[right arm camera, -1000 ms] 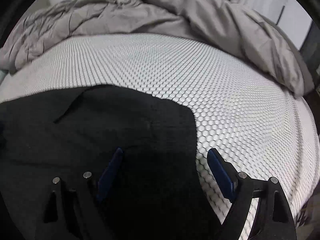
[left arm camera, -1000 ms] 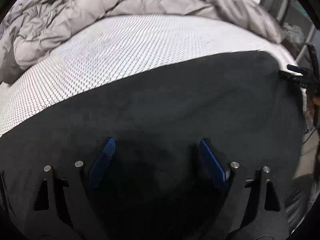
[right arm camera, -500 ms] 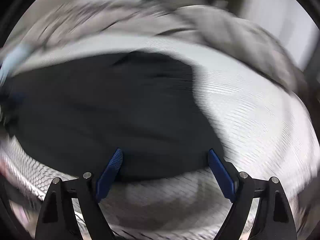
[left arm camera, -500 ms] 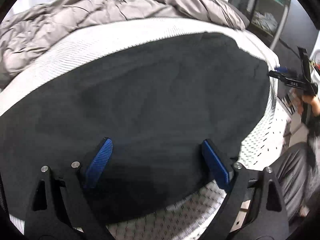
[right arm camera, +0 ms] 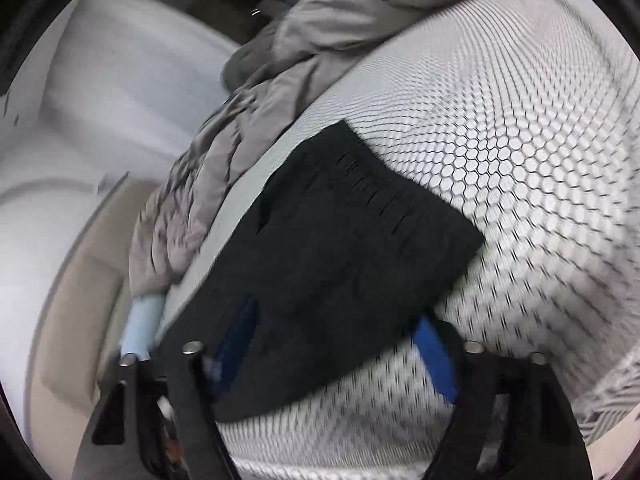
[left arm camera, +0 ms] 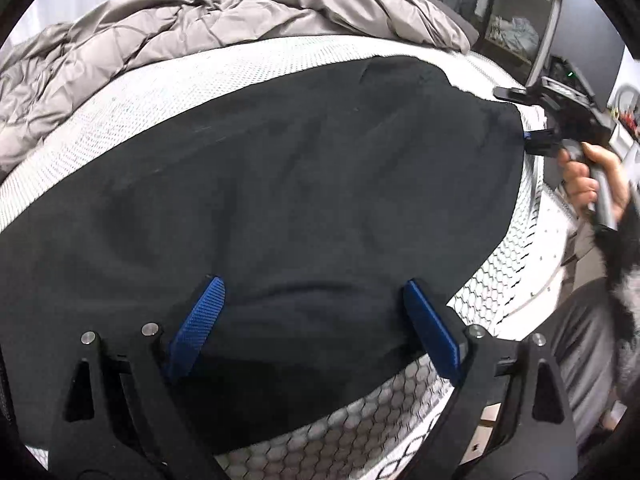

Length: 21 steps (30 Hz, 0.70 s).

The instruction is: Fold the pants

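Black pants (left arm camera: 280, 184) lie folded flat on a white bed with a honeycomb pattern (left arm camera: 512, 248). My left gripper (left arm camera: 316, 320) is open, its blue pads (left arm camera: 200, 320) just above the near edge of the pants, holding nothing. My right gripper shows at the right of the left wrist view (left arm camera: 536, 136), held by a hand beside the pants' far right corner. In the blurred right wrist view the right gripper (right arm camera: 336, 344) is open over the near edge of the pants (right arm camera: 340, 248), holding nothing.
A rumpled grey duvet (left arm camera: 180, 28) is piled along the far side of the bed, also in the right wrist view (right arm camera: 248, 120). A shelf unit (left arm camera: 520, 20) stands at the right. A white wall and beige floor (right arm camera: 80, 280) lie left of the bed.
Both grippers have pulled back toward the bed's near edge, so more of the pants shows. The right wrist view has swung and tilted to the left. Both stayed open.
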Each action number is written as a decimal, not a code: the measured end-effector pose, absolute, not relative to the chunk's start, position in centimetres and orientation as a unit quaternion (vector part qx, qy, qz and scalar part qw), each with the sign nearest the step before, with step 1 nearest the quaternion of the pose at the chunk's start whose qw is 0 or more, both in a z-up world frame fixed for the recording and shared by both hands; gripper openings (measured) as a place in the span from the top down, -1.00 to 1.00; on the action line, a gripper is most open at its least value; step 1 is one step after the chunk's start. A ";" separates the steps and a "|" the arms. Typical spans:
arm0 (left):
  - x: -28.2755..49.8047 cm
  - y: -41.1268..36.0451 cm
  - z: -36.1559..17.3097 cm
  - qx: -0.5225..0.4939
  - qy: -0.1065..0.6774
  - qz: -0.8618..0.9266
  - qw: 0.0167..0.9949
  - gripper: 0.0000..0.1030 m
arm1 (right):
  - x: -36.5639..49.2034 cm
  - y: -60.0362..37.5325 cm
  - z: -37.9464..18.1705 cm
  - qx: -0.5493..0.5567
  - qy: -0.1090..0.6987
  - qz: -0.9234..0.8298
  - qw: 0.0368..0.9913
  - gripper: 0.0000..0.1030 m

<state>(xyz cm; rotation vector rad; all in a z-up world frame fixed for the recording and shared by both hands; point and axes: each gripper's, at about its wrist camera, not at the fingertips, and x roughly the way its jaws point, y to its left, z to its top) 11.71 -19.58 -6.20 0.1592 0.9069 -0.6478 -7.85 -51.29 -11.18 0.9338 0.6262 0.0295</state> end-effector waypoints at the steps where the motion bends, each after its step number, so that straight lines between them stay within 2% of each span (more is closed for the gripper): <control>1: 11.6 -19.1 -6.0 0.070 0.429 -0.305 0.848 -0.75 | -6.9 -52.1 -11.2 0.455 0.284 0.014 0.844 -0.28; 2: 11.6 -18.4 -5.9 0.066 0.428 -0.299 0.850 -0.75 | -5.6 -52.6 -11.2 0.460 0.275 0.008 0.845 -0.04; 3: 11.5 -17.9 -5.8 0.062 0.428 -0.296 0.852 -0.75 | -5.2 -52.5 -11.1 0.459 0.271 0.000 0.846 0.33; 4: 11.4 -17.1 -5.6 0.056 0.427 -0.293 0.854 -0.75 | -4.8 -52.5 -11.0 0.458 0.271 -0.008 0.846 0.53; 5: 11.3 -16.1 -5.5 0.046 0.426 -0.287 0.857 -0.75 | -4.4 -52.1 -10.6 0.450 0.271 -0.021 0.851 0.67; 6: 11.2 -15.0 -5.3 0.037 0.426 -0.281 0.859 -0.75 | -4.0 -51.7 -9.8 0.438 0.268 -0.029 0.858 0.70; 11: 12.0 -8.2 -4.9 -0.010 0.421 -0.238 0.875 -0.75 | -2.3 -45.6 -2.4 0.324 0.237 -0.012 0.916 0.74; 13: 12.1 -4.8 -4.8 -0.041 0.418 -0.211 0.883 -0.75 | -0.9 -41.9 0.0 0.284 0.249 0.015 0.926 0.74; 18: 12.3 2.2 -4.7 -0.116 0.401 -0.162 0.894 -0.75 | 4.5 -26.6 3.9 0.144 0.289 0.195 0.926 0.73; 19: 12.5 3.2 -4.7 -0.124 0.399 -0.152 0.896 -0.75 | 5.3 -23.9 3.7 0.130 0.310 0.239 0.911 0.66; 21: 12.5 4.8 -4.6 -0.133 0.395 -0.145 0.898 -0.75 | 6.3 -18.6 2.4 0.086 0.362 0.328 0.869 0.18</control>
